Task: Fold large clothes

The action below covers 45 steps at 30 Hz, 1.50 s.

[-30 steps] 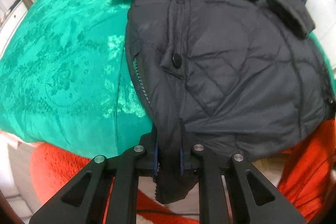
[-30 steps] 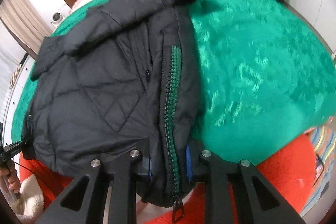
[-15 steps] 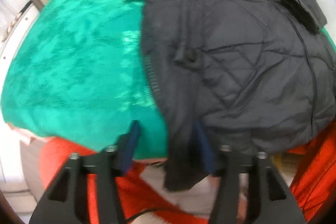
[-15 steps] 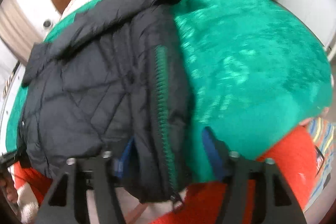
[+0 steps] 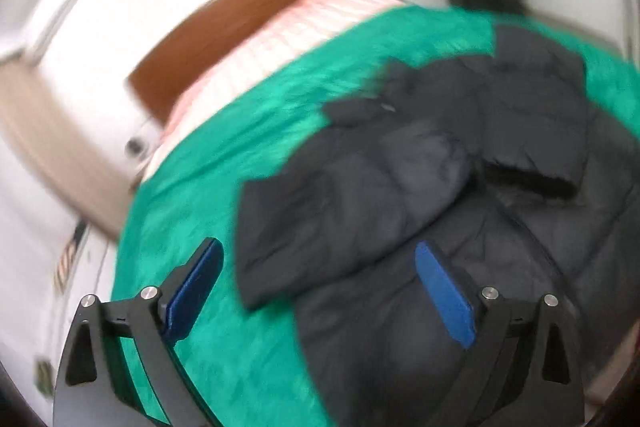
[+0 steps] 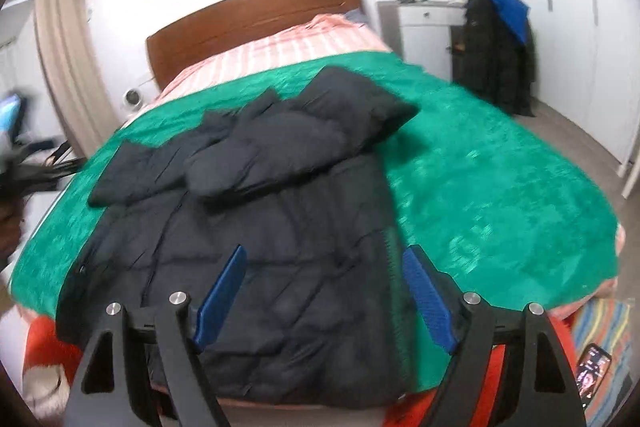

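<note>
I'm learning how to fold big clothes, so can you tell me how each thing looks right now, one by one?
Jacket: lying flat on the bed, both sleeves folded across its chest, hem at the near edge.
Zipper: runs down the jacket's right edge; too blurred to tell if done up.
Green blanket: spread over the bed.
Left gripper: jaws opening, holding nothing.
Right gripper: jaws opening, holding nothing.
Phone: on the floor, screen lit.

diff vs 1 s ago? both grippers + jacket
Both grippers let go of the black jacket: each was clamped on its bottom hem, and now the left gripper and right gripper have jaws apart, still opening, nothing pinched. Both pulled up and back; the left also rolled, its view blurred. The jacket stays on the green blanket, sleeves folded across its chest.
</note>
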Available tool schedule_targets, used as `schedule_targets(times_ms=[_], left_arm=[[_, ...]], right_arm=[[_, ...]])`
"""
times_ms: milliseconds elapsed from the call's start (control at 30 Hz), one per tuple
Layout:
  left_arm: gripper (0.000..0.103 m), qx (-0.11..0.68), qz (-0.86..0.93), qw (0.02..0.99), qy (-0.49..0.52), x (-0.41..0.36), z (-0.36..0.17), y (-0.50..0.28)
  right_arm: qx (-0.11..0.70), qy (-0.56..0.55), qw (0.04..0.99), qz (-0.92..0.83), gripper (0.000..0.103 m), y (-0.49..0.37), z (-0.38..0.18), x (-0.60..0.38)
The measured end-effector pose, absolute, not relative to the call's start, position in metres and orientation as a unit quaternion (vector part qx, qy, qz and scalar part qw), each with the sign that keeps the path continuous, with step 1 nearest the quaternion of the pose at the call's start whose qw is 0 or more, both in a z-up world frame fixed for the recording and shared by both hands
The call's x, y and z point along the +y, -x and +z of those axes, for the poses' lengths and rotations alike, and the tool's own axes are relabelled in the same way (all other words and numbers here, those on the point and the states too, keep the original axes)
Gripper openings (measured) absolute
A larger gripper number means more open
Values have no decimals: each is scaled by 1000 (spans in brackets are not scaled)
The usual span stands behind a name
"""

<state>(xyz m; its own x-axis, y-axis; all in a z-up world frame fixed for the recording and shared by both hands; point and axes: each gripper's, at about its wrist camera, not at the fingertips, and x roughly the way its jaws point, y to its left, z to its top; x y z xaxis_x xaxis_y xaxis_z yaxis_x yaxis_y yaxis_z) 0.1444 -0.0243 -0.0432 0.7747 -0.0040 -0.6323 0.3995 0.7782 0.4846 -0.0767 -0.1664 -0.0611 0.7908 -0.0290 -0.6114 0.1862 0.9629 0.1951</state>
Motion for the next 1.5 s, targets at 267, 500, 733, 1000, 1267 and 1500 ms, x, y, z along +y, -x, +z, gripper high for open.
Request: schedule_targets(times_ms=[267,500,733,1000,1267,1500], left_arm=[[97,357,-108,854,-364,-88,-163,-225],[10,384,-77,895,-216,-18,-109,-242],[10,344,68,936,20,179,-31,-224],[9,396,293,858,145,371,-101,-196],[11,447,314,828,127,374,-176,-192],[64,463,315,824,84,346,-148,-165]], right_arm=[[330,-90,940,-20,80,90,-75,-142],[306,-77,949,1,80,93,-70,-135],[303,-58,951,13,80,92,-69,-123],[312,-33,949,28,80,87,-73,-106],[336,-23,941,24,80,79,-82,-101],[355,32,934,39,100,42,-65,-101]])
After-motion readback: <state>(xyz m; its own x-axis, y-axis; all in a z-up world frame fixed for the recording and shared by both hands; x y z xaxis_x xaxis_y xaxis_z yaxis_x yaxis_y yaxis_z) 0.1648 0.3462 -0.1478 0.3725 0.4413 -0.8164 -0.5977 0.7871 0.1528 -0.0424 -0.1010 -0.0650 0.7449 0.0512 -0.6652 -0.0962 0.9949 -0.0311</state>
